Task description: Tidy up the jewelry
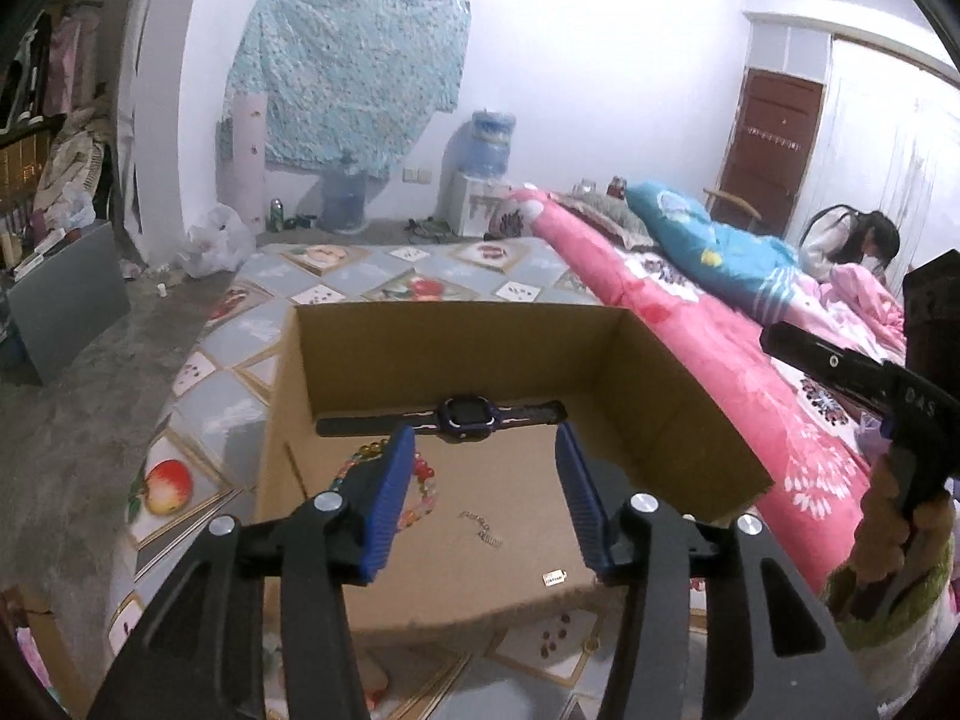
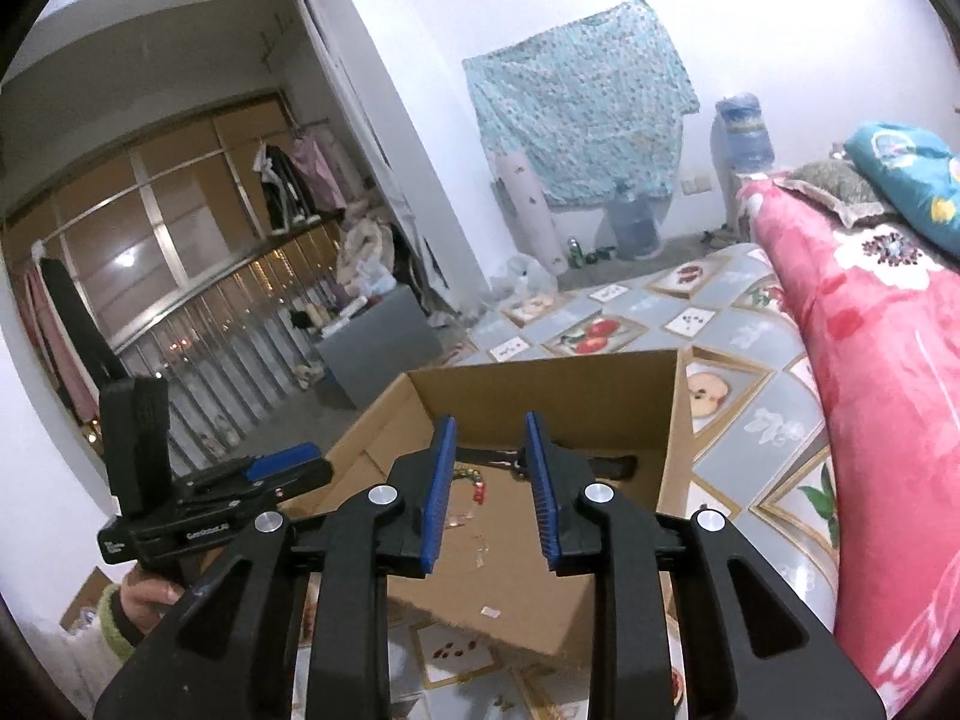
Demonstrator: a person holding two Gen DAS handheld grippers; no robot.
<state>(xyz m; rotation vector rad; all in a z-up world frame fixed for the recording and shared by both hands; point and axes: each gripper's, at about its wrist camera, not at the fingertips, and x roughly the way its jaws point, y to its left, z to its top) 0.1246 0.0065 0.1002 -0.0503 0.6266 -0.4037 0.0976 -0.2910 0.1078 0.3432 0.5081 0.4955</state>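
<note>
A dark smartwatch [image 1: 447, 415] with a purple-edged square face and black straps lies flat on the floor of an open cardboard box [image 1: 690, 420], close against the far wall, its long axis running side to side along that wall, face turned up. Nearer in the box lie a string of coloured translucent beads [image 1: 420, 480], partly hidden behind a blue pad, a small silvery chain piece [image 1: 483, 531] and a tiny metal tag [image 1: 555, 577], each apart from the watch. The left gripper [image 1: 485, 498] hangs over the box with its fingers apart, nothing between them. The right gripper [image 2: 489, 492] points into the same box from the other side, its fingers also apart, by a narrower gap, and empty; whether the watch sits behind them is hard to tell, though dark strap ends show on either side. The box rests on a fruit-patterned bed cover [image 1: 198, 372], beside a pink floral quilt [image 1: 720, 360]. A person [image 1: 852, 240] sits at the far end of the bed.
</note>
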